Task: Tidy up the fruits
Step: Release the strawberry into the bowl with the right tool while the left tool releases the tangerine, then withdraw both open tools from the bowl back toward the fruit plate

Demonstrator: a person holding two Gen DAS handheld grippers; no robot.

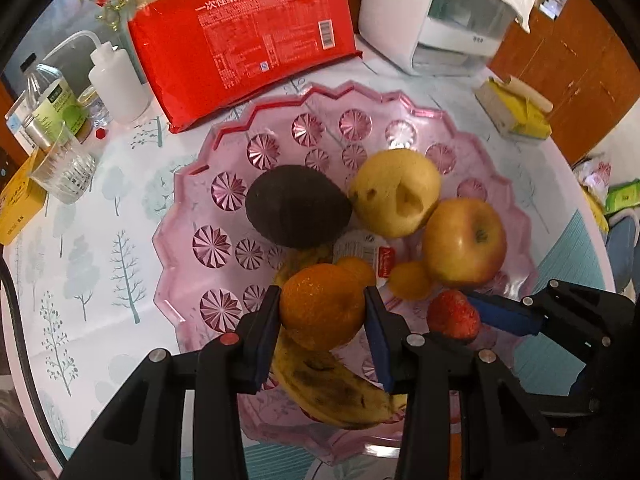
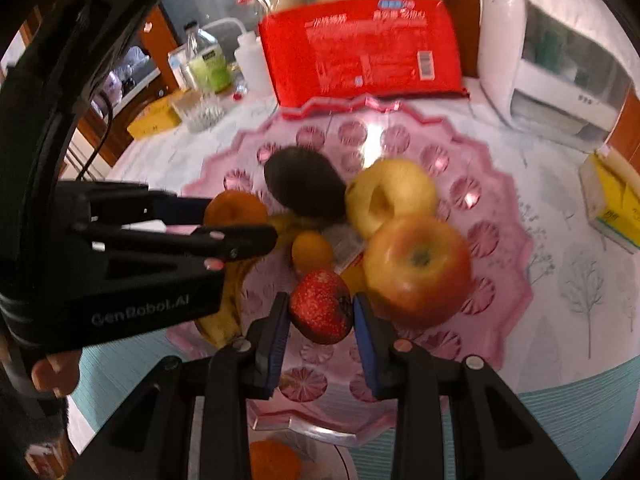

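Observation:
A pink scalloped fruit tray (image 1: 224, 184) (image 2: 500, 216) holds an avocado (image 1: 296, 206) (image 2: 304, 188), a yellow pear (image 1: 396, 192) (image 2: 390, 194), an apple (image 1: 464, 240) (image 2: 416, 266), a banana (image 1: 332, 388) (image 2: 228, 308) and a small kumquat (image 1: 410, 280) (image 2: 311, 251). My left gripper (image 1: 322, 320) (image 2: 240, 224) is shut on an orange (image 1: 322, 306) (image 2: 234, 208) over the tray. My right gripper (image 2: 321, 320) (image 1: 472, 312) is shut on a strawberry (image 2: 322, 306) (image 1: 452, 314) beside the apple.
Behind the tray lie a red pack of paper cups (image 1: 240, 40) (image 2: 364, 48), a white appliance (image 1: 440, 20) (image 2: 560, 60), a squeeze bottle (image 1: 114, 80), a glass (image 1: 64, 168) and yellow boxes (image 1: 516, 112) (image 2: 612, 200). Another orange fruit (image 2: 274, 460) lies below the tray's near rim.

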